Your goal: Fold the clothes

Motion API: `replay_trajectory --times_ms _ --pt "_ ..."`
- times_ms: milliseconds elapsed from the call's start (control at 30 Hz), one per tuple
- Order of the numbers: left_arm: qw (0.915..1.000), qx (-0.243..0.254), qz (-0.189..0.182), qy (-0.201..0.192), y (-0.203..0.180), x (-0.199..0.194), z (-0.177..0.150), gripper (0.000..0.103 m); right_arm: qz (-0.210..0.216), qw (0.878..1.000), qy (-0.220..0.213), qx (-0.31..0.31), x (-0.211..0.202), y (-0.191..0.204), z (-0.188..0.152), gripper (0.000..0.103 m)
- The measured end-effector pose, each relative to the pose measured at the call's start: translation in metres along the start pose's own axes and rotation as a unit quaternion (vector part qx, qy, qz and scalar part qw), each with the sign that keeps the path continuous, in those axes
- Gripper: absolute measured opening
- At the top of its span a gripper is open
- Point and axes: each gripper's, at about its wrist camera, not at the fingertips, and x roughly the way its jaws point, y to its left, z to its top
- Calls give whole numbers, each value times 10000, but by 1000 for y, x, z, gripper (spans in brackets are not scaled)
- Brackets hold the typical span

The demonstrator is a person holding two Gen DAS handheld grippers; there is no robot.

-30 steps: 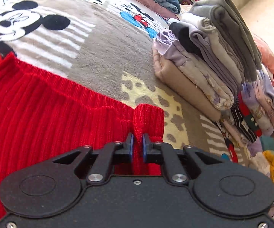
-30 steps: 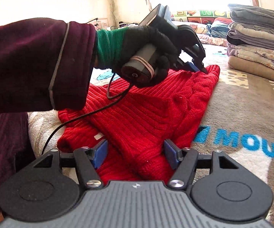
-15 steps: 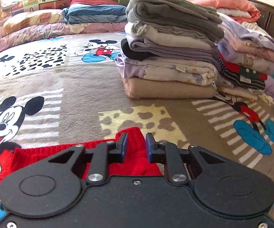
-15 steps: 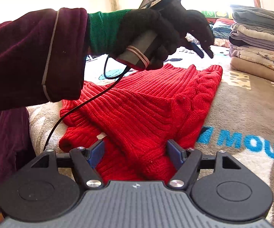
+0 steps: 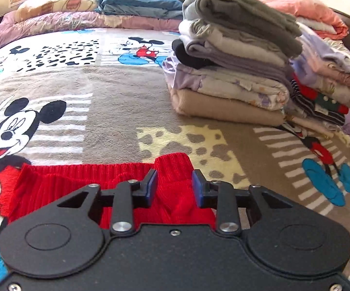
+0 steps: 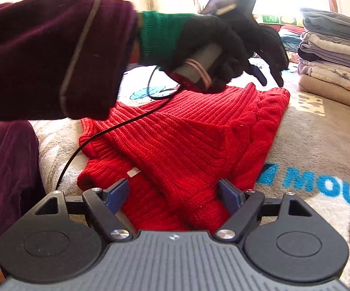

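A red ribbed knit sweater [image 6: 187,140] lies partly folded on the Mickey Mouse blanket [image 5: 107,101]. In the left wrist view its far edge and a sleeve cuff [image 5: 172,165] lie under my left gripper [image 5: 173,188], which is open and hovers just above the cuff. From the right wrist view the left gripper [image 6: 269,75] is held by a black-gloved hand over the sweater's far corner. My right gripper [image 6: 175,194] is open wide over the sweater's near end, holding nothing.
A tall stack of folded clothes [image 5: 235,68] stands on the bed at the right, with more folded piles [image 5: 325,77] behind it. Pillows and bedding [image 5: 82,12] line the head of the bed. The person's maroon sleeve [image 6: 53,55] crosses the right wrist view.
My left gripper has opened and let go of the red sleeve cuff, then lifted and tilted up away from it. The right gripper has stayed open over the sweater's near end.
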Motion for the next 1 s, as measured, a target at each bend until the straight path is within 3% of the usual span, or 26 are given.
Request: replay_trajectory --times_ms 200,300,400,467,533,667,833,1000 --pt "9967 666 -467 -22 -27 -42 -39 28 -75 9996 -225 -150 -11 9 2 74" --pt "9950 901 -150 402 -34 -15 -62 29 -44 9997 -163 -166 -8 12 -4 75" --pt "9945 933 -154 447 -31 -1 -71 36 -80 9995 -99 -306 -5 16 -8 78" --pt "9963 737 -173 395 -29 -15 -63 35 -97 9994 -136 -314 -6 17 -8 78" --pt "9975 639 -285 87 -23 -42 -64 35 -154 9989 -159 -406 -9 22 -8 77" --pt "9987 238 -315 -326 2 -102 -82 36 -105 9984 -337 -444 -28 30 -5 74" --pt "9955 -720 -295 -538 45 -161 -122 39 -380 9962 -590 -516 -46 33 -7 73" --pt "9892 -1383 -63 -483 78 -184 -141 42 -610 9946 -580 -608 -39 34 -5 73"
